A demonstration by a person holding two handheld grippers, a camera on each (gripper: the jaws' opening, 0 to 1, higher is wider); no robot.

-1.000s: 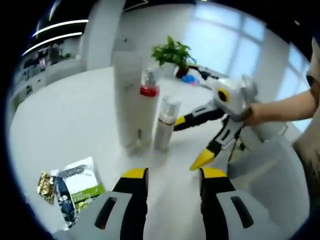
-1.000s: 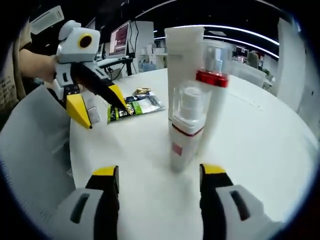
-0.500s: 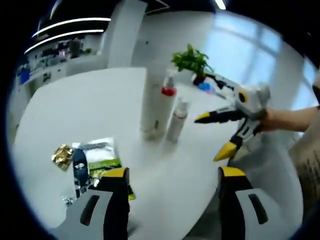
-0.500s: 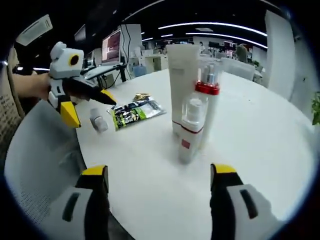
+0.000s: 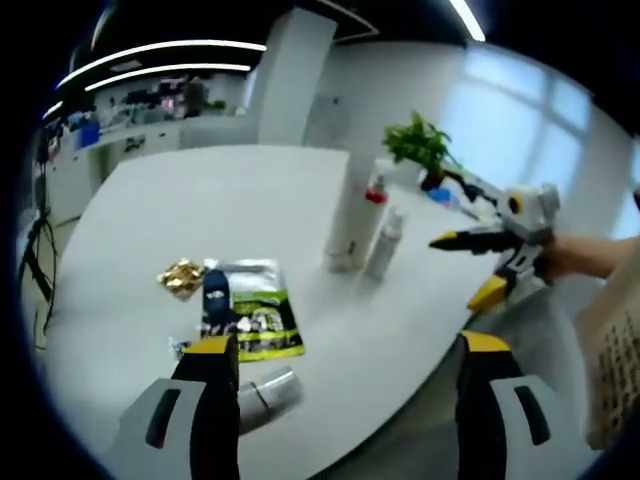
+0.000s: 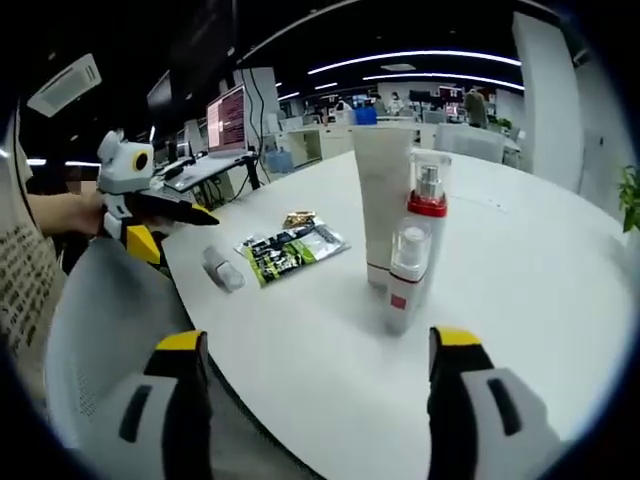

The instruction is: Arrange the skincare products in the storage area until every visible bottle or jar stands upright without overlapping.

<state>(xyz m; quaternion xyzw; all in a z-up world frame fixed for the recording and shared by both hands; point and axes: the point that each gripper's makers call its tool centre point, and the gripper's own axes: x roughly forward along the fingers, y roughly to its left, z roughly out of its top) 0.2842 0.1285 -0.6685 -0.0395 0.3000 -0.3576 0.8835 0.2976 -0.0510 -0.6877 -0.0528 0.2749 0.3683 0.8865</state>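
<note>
Three skincare products stand upright, close together, mid-way across the round white table (image 6: 560, 290): a tall white squeeze tube (image 6: 383, 205) on its cap, a white pump bottle with red collar and clear cap (image 6: 426, 228), and in front of it a shorter white spray bottle with clear cap (image 6: 405, 275). Whether they touch, I cannot tell.

One small silvery-clear bottle lying on its side (image 6: 223, 270) sits near the table edge, just beside a green-and-black sachet (image 6: 290, 250) and a crumpled gold wrapper (image 6: 298, 218).

Left gripper (image 5: 340, 355): jaws spread wide, holding nothing, poised over the lying bottle (image 5: 265, 392). Right gripper (image 6: 315, 345): jaws spread, empty, well back from the standing group.

Judgement: the lying bottle looks light, rigid and smooth, so likely to roll or slip. Grip it across the middle of the body, firm but gentle, then tip it onto its base, apart from the sachet. The standing trio looks top-heavy; approach wide.
</note>
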